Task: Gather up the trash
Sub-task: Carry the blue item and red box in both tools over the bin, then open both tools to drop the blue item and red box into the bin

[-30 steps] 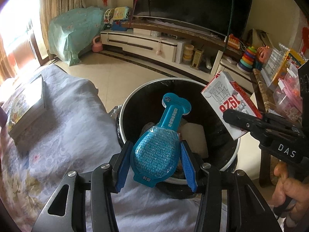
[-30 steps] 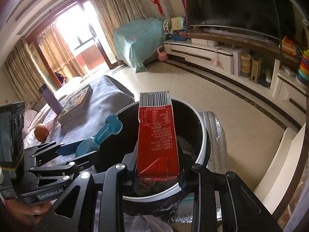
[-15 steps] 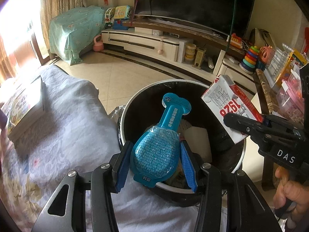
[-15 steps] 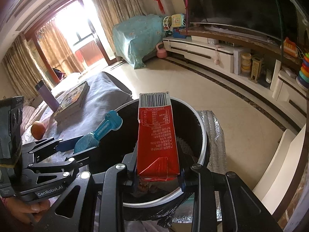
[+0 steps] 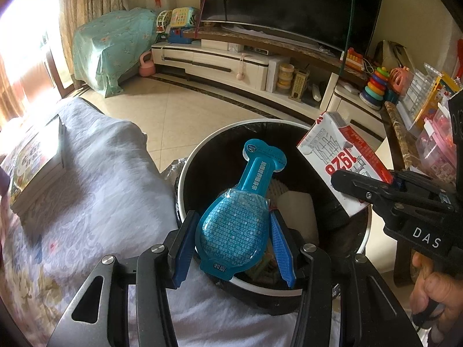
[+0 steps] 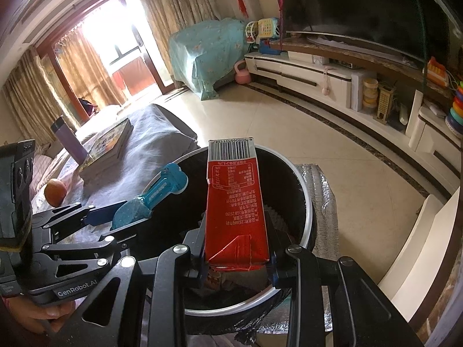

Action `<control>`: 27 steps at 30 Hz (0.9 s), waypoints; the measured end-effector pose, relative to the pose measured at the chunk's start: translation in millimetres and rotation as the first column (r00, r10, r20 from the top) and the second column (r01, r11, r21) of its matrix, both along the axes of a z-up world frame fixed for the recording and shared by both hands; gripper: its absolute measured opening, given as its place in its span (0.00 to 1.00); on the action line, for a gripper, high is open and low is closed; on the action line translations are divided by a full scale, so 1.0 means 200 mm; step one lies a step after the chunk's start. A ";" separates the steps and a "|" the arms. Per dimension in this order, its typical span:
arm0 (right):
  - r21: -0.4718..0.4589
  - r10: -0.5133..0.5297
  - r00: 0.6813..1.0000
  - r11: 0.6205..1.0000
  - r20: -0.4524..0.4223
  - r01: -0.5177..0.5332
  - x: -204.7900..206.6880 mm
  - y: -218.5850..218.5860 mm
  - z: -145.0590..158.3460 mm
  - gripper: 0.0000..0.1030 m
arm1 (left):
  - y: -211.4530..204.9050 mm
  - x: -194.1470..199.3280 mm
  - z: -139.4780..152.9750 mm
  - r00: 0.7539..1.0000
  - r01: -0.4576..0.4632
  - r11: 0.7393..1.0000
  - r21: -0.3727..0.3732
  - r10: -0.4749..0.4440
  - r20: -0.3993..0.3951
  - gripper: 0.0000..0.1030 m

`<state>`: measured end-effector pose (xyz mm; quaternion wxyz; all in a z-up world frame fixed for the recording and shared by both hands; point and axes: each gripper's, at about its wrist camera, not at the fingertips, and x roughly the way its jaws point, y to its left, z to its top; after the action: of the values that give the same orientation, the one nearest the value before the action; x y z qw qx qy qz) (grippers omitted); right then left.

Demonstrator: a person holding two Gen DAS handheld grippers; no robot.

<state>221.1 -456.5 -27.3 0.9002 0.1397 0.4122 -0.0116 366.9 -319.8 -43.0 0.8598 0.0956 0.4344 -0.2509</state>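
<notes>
Hanging over the open bin (image 5: 185,173), a blue packet (image 5: 234,225) is pinched at its broad rounded end by the left gripper (image 5: 233,245), its jaws closed on it. At about 2 o'clock, a red carton (image 6: 235,211) is clamped at its base by the right gripper (image 6: 237,256). Both are judged light; the carton looks stiff but crushable, the packet's blister soft, so broad flat faces are best gripped. A grey cloth (image 5: 101,173) lies at 9 o'clock.

Pale glossy floor tiles (image 6: 289,133) with a dark border run up to a long white TV cabinet (image 5: 220,63) under a big dark television (image 5: 289,3), while a teal cloth-covered piece (image 6: 208,55) stands near tan curtains (image 6: 173,8) and a sunlit balcony door (image 6: 115,57).
</notes>
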 end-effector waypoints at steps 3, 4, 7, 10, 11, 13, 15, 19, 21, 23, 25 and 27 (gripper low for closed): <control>-0.001 0.004 1.000 1.000 -0.006 -0.004 0.01 0.00 -0.01 0.30 | -0.01 0.00 0.00 1.000 0.000 1.000 0.000 0.000 -0.002 0.46; -0.002 0.006 1.000 1.000 -0.007 -0.006 0.01 0.00 -0.01 0.30 | 0.00 0.00 0.00 1.000 0.000 1.000 0.000 0.000 -0.002 0.46; -0.005 0.005 1.000 1.000 -0.014 -0.005 0.02 0.00 -0.02 0.30 | -0.01 0.00 0.00 1.000 0.002 1.000 0.000 -0.002 -0.001 0.46; -0.004 0.005 1.000 1.000 -0.018 -0.005 0.03 0.00 -0.02 0.30 | -0.01 0.01 0.00 1.000 0.004 1.000 0.003 -0.004 0.000 0.46; -0.004 0.004 1.000 1.000 -0.018 -0.005 0.03 0.00 -0.02 0.30 | -0.02 0.01 0.00 1.000 0.004 1.000 0.004 -0.004 0.000 0.46; -0.003 0.004 1.000 1.000 -0.017 -0.004 0.03 0.00 -0.02 0.30 | -0.02 0.01 0.00 1.000 0.004 1.000 0.002 -0.004 -0.003 0.46; -0.003 0.004 1.000 1.000 -0.017 -0.004 0.03 -0.01 -0.02 0.30 | -0.02 0.02 0.00 1.000 0.004 1.000 0.003 -0.004 -0.003 0.46; -0.001 0.002 1.000 1.000 -0.019 -0.002 0.03 -0.01 -0.02 0.30 | -0.02 0.02 0.00 1.000 0.005 1.000 0.002 -0.005 -0.006 0.46; 0.001 0.003 1.000 1.000 -0.020 -0.003 0.04 -0.01 -0.02 0.30 | -0.02 0.02 0.00 1.000 0.005 1.000 0.002 -0.005 -0.005 0.46; 0.002 0.004 1.000 1.000 -0.020 -0.004 0.03 -0.01 -0.01 0.30 | -0.03 0.02 0.00 1.000 0.005 1.000 0.003 -0.005 -0.003 0.47; 0.003 0.005 1.000 1.000 -0.020 -0.005 0.03 -0.01 -0.01 0.30 | -0.03 0.03 0.00 1.000 0.006 1.000 0.002 -0.006 -0.005 0.47; 0.002 0.006 1.000 1.000 -0.022 -0.006 0.03 -0.02 -0.01 0.30 | -0.03 0.03 -0.01 1.000 0.007 1.000 0.003 -0.007 -0.006 0.47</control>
<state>228.0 -460.0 -30.1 0.8955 0.1393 0.4226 -0.0101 372.3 -325.9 -44.2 0.8575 0.0977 0.4369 -0.2534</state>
